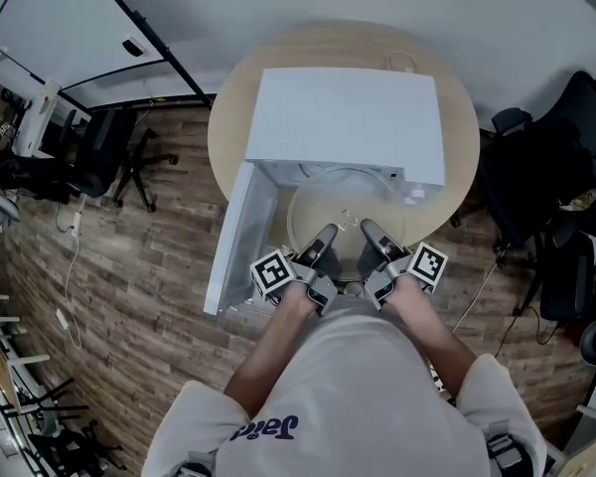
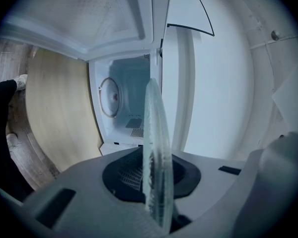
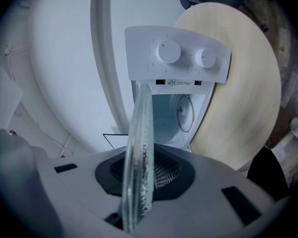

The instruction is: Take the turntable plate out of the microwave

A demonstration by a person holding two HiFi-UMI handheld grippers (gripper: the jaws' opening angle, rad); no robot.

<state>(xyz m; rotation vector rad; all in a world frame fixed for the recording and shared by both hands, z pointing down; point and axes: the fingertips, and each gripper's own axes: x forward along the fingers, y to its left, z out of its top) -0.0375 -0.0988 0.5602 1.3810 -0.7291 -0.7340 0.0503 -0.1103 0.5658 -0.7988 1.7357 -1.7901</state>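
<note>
In the centre of the head view, the round clear glass turntable plate hangs roughly level at the mouth of the white box-shaped microwave, most of it out in front of the opening. The left tool and right tool each pinch its near rim, side by side. The white microwave door stands open at the left, over the round pale wooden worktop.
</note>
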